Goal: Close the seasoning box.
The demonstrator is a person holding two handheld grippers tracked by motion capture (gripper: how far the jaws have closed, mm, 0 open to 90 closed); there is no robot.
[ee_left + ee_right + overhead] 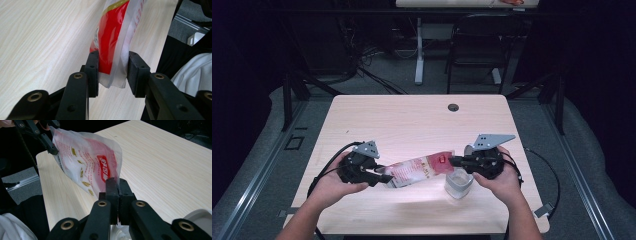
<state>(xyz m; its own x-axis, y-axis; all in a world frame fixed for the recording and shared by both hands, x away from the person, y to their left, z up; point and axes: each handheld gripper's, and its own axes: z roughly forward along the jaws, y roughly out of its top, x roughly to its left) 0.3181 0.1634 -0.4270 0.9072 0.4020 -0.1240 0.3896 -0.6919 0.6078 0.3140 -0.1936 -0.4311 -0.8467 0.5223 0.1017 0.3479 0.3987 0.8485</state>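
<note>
Where the pale wooden table fills the middle of the high view, grey floor, a black chair and tangled cables lie along the top. Low in the frame, a red-and-white bag hangs between both tools: the left gripper is clamped on one end, the right gripper pinched tight on the other. A clear cup stands just below.
</note>
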